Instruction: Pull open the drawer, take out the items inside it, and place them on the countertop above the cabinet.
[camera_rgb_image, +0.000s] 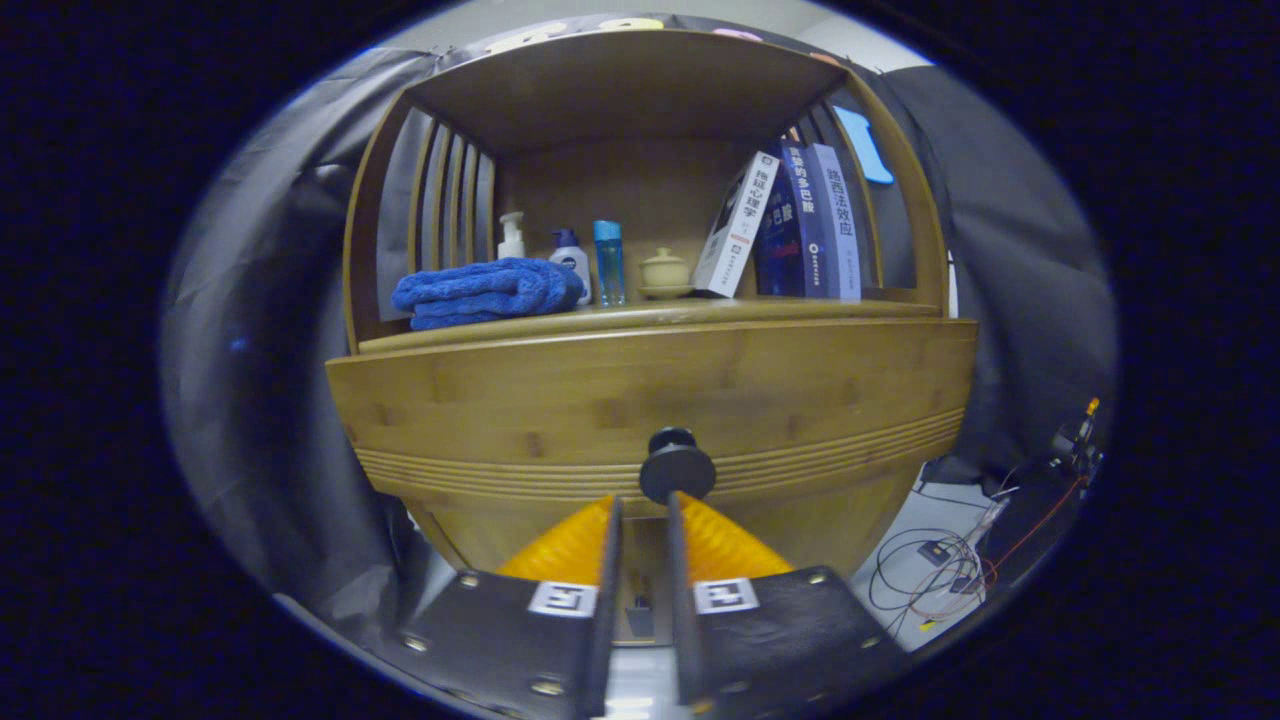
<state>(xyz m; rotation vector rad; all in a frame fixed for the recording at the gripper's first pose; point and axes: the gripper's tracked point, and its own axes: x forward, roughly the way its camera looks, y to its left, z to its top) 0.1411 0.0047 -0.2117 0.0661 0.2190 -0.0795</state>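
Observation:
A bamboo cabinet has a wide drawer front (560, 400) with a round black knob (677, 466) at its lower middle. The drawer looks closed, so its contents are hidden. My gripper (644, 500) points at the drawer front from slightly below. Its fingers stand a narrow gap apart, with only wood showing between them. The fingertips (610, 505) end just under the knob, which sits above the right tip rather than in the gap. The countertop (860, 312) runs along the top of the drawer front.
On the countertop, under a shelf roof, lie a folded blue towel (487, 291), a pump bottle (512, 237), two small bottles (609, 262), a lidded cup (665, 272) and leaning books (800, 225). Cables (925, 575) lie on the floor to the cabinet's right.

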